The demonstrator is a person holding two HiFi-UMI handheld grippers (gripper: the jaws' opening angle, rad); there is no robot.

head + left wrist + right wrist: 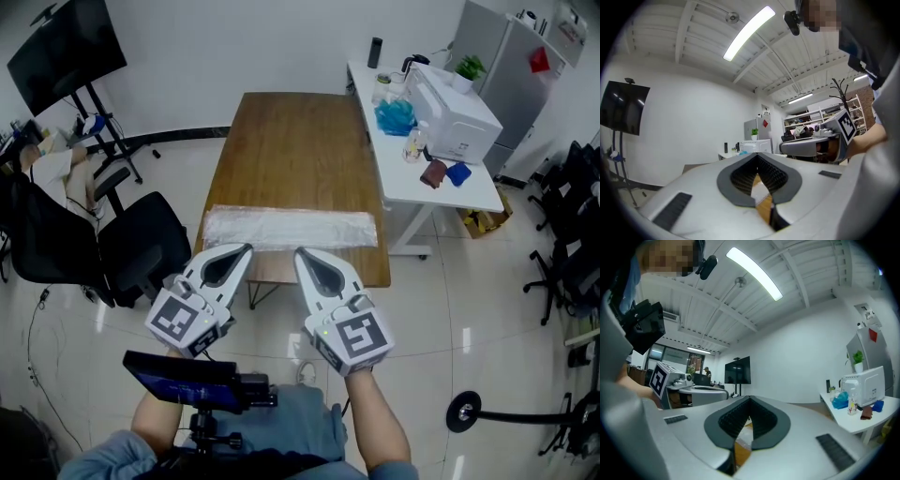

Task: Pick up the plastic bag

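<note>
While level, left hand-held gripper (247, 247) and right hand-held gripper (299, 252) both clenched, empty (plastic bag (291, 228) flat on table (291, 141))

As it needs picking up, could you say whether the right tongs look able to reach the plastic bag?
Probably yes: the bag lies flat along the table's near edge, nothing stands between it and the right tongs, though they are shut.
</note>
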